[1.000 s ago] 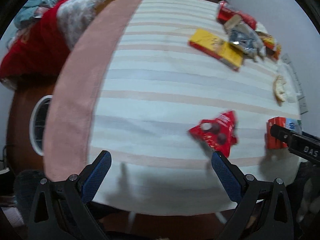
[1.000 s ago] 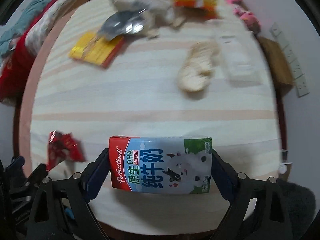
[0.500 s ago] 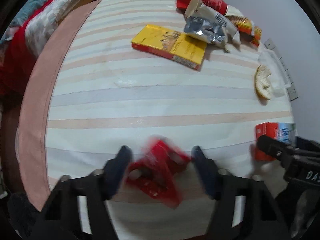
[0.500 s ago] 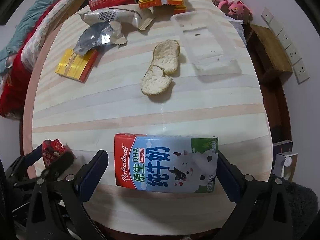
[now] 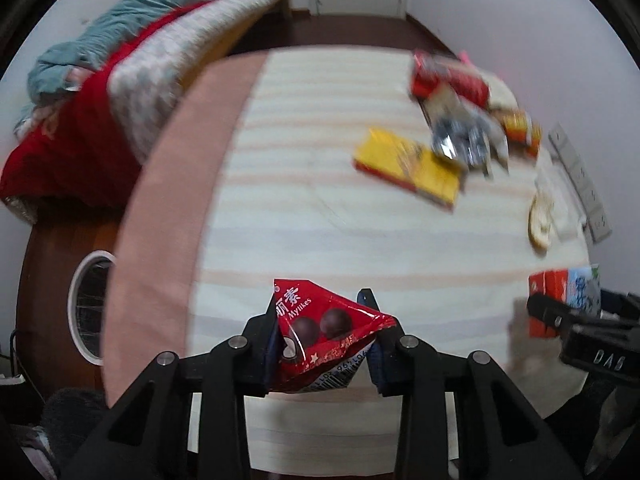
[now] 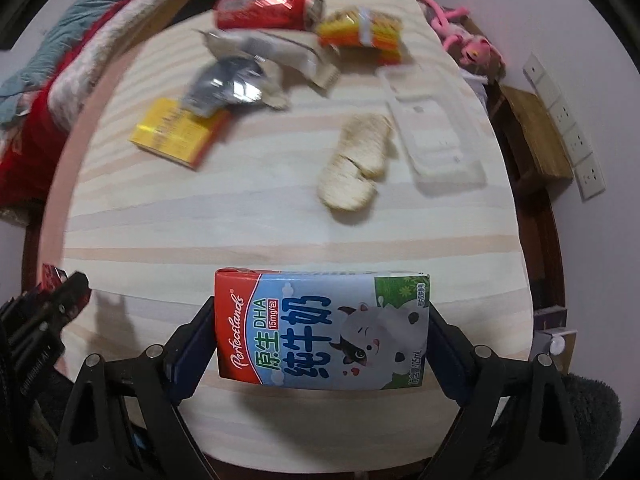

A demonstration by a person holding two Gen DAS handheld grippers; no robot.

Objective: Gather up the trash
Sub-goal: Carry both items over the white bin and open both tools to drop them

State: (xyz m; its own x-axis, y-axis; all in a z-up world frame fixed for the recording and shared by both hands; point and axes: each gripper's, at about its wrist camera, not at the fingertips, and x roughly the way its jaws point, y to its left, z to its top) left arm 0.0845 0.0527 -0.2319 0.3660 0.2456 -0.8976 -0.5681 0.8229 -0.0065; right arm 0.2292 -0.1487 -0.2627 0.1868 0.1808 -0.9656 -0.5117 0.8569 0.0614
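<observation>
Trash is now held on both sides: the red candy wrapper [image 5: 324, 336] has just been clamped by the closing left gripper [image 5: 322, 344] and raised off the striped table [image 5: 320, 216], while the milk carton [image 6: 322, 330] is gripped across its ends by the right gripper [image 6: 320, 340], so both are judged ready for carrying away.

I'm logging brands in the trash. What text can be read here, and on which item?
"Perfectlands", "DHA", "15mg", "125mL": milk carton.
"Myllkes": red candy wrapper; its barcode digits are too small to read.
"DAS": right tool.
Yellow box, red can: too blurred to read.
</observation>
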